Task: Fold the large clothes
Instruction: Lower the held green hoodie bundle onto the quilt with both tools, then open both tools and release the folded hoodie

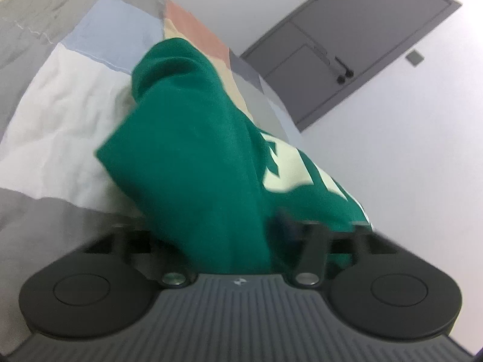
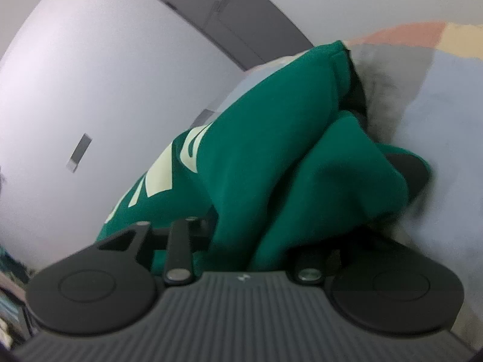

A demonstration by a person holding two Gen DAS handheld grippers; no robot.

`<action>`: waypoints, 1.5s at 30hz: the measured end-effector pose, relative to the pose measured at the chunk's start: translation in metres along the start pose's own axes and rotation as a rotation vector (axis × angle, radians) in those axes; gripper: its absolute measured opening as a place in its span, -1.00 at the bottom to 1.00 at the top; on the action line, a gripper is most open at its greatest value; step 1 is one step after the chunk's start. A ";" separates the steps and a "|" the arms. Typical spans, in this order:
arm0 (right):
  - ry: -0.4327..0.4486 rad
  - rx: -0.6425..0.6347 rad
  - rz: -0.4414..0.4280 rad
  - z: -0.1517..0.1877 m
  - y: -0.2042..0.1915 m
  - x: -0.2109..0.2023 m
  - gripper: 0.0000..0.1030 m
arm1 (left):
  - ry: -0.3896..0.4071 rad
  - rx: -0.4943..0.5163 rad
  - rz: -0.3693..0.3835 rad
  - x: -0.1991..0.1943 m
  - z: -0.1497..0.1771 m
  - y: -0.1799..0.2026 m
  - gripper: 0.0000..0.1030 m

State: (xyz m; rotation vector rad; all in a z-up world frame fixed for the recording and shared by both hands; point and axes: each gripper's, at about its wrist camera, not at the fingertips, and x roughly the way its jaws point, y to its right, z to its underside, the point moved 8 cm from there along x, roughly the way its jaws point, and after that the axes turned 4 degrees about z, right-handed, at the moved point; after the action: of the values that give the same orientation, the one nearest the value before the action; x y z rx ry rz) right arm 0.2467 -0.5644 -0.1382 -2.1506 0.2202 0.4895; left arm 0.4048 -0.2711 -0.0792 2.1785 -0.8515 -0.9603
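Left gripper (image 1: 238, 235): green sweatshirt (image 1: 193, 150) bunched between the jaws, fingertips buried under cloth; cannot tell whether the pads press on it or stand off. Right gripper (image 2: 238, 238): same garment (image 2: 271, 150) heaped between its jaws, tips hidden as well; grip likewise not readable. Sweatshirt spans both views, pale block lettering (image 1: 289, 166) on the inner side of each, folds draped forward and down onto the patchwork bed cover (image 1: 54, 114); far end of the garment rests on the bed. Beyond: white wall (image 1: 407, 150), grey door (image 1: 356, 54) with a lever handle.

Judgement: the step in hand is laying the held edge down onto the bed. To do it well: lower both ends level; keep the cloth taut between the grippers so no ridge forms; let go only once the edge lies flat; then draw straight back, clear of the folds.
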 end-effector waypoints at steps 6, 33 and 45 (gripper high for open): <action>0.028 0.015 0.091 0.003 -0.010 -0.060 0.12 | 0.000 0.134 -0.097 -0.059 0.006 0.041 0.39; 0.212 -0.470 -0.062 0.063 -0.229 -0.337 0.12 | 0.154 0.618 -0.114 -0.327 0.076 0.222 0.39; 0.210 -0.574 -0.020 0.143 -0.226 -0.357 0.12 | 0.143 0.647 -0.129 -0.348 0.132 0.189 0.39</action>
State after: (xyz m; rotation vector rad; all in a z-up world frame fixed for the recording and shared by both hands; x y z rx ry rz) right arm -0.0398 -0.3244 0.1053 -2.7674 0.1889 0.3386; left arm 0.0575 -0.1621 0.1250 2.8363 -1.0672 -0.6235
